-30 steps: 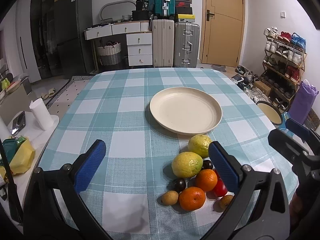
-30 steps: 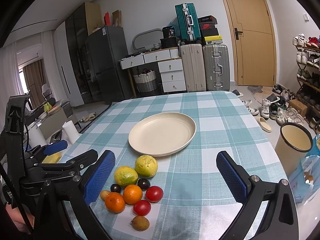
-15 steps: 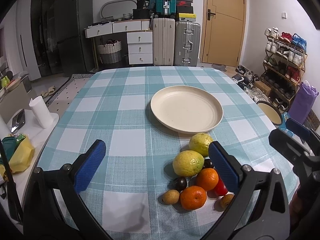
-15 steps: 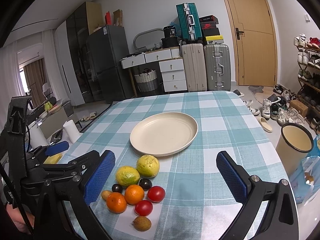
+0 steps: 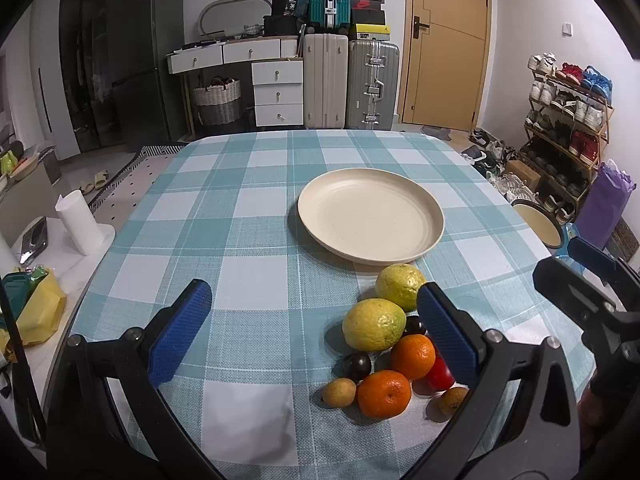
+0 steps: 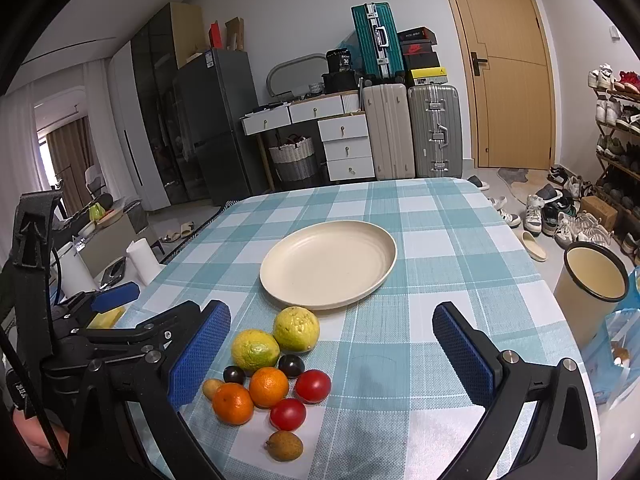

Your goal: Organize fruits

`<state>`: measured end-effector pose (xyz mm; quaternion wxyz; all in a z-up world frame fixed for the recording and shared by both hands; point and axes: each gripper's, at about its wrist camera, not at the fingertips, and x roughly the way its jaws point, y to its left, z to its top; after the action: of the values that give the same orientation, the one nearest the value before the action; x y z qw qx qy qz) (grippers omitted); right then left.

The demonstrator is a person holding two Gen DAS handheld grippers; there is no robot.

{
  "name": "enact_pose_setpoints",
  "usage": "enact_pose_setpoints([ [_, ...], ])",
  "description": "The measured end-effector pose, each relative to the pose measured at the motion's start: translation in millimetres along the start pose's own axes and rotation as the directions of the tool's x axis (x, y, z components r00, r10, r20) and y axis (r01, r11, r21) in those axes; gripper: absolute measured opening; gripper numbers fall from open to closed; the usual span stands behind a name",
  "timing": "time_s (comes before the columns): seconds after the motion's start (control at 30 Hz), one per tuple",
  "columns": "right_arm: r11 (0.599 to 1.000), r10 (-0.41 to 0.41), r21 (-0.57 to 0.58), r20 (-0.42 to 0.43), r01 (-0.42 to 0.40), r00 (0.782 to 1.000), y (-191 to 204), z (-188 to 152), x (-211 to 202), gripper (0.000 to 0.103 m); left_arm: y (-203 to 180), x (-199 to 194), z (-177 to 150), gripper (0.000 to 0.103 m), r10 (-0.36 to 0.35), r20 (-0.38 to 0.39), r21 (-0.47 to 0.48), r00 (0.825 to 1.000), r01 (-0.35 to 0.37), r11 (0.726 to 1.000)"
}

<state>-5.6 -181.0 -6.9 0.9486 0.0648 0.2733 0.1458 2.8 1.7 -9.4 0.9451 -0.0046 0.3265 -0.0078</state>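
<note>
An empty cream plate (image 5: 371, 216) (image 6: 328, 264) sits mid-table on the teal checked cloth. In front of it lies a cluster of fruit: two yellow-green citrus (image 5: 374, 324) (image 6: 296, 329), two oranges (image 5: 384, 393) (image 6: 269, 387), two red tomatoes (image 6: 313, 386), two dark plums (image 6: 291, 365) and two small brown fruits (image 6: 285, 445). My left gripper (image 5: 316, 332) is open, hovering low with its right pad beside the fruit. My right gripper (image 6: 332, 354) is open too, with the fruit pile low between its fingers. Neither holds anything.
A white paper roll (image 5: 78, 222) and yellow bag (image 5: 38, 316) sit on a side surface left of the table. A cream bin (image 6: 592, 284) stands off the right edge. Suitcases, drawers and a shoe rack line the room behind.
Both views shift slightly; the plate and fruit sit a touch farther right and lower in the right wrist view. No fruit has moved and both grippers stay open.
</note>
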Motion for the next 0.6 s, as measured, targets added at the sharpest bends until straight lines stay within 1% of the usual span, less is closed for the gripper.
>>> enact_pose_setpoints([
  [0.6, 1.0, 0.006, 0.006, -0.012, -0.006, 1.0, -3.2, -3.7, 4.3, 0.103, -2.9, 9.2, -4.9, 0.102, -0.007, -0.023, -0.003, 1.0, 0.007, 1.0],
])
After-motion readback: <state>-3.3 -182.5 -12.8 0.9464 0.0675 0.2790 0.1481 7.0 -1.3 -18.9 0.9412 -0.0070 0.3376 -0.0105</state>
